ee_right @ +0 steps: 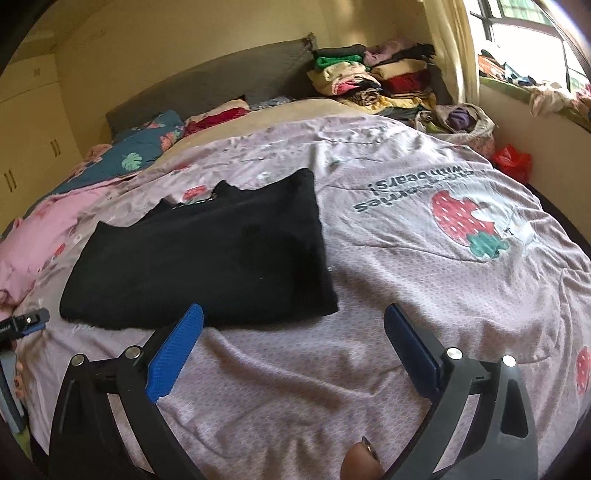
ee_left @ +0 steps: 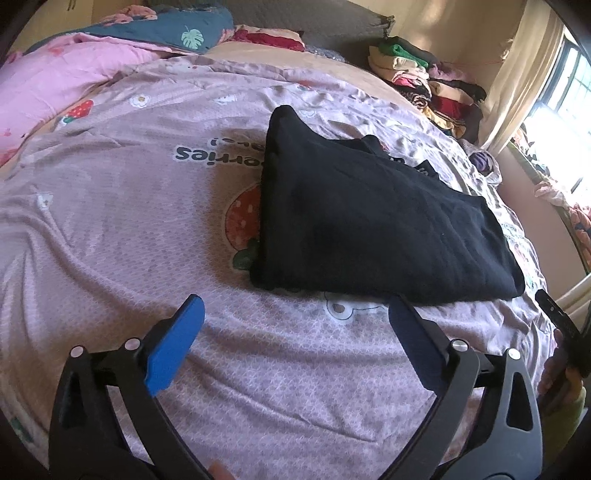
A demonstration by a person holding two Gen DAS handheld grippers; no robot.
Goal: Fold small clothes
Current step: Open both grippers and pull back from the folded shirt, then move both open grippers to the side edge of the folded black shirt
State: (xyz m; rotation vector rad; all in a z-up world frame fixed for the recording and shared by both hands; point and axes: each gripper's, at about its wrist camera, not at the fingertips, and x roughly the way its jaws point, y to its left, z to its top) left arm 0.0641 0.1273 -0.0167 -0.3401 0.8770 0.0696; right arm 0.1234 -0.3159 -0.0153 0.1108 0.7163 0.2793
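Observation:
A black garment [ee_left: 373,221] lies folded flat on the pink strawberry-print bedspread [ee_left: 129,240]. It also shows in the right wrist view [ee_right: 207,254]. My left gripper [ee_left: 295,306] is open and empty, just short of the garment's near edge. My right gripper [ee_right: 293,314] is open and empty, its left finger [ee_right: 177,347] beside the garment's near right corner. The right gripper's tip shows at the right edge of the left wrist view [ee_left: 557,317]. The left gripper's tip shows at the left edge of the right wrist view [ee_right: 26,321].
A pile of folded clothes [ee_right: 373,81] sits at the bed's far corner by the curtain [ee_right: 447,48]. A pink quilt [ee_left: 55,85] and blue leaf-print bedding [ee_left: 173,33] lie near the headboard [ee_right: 207,85]. A red bag [ee_right: 513,160] lies beside the bed.

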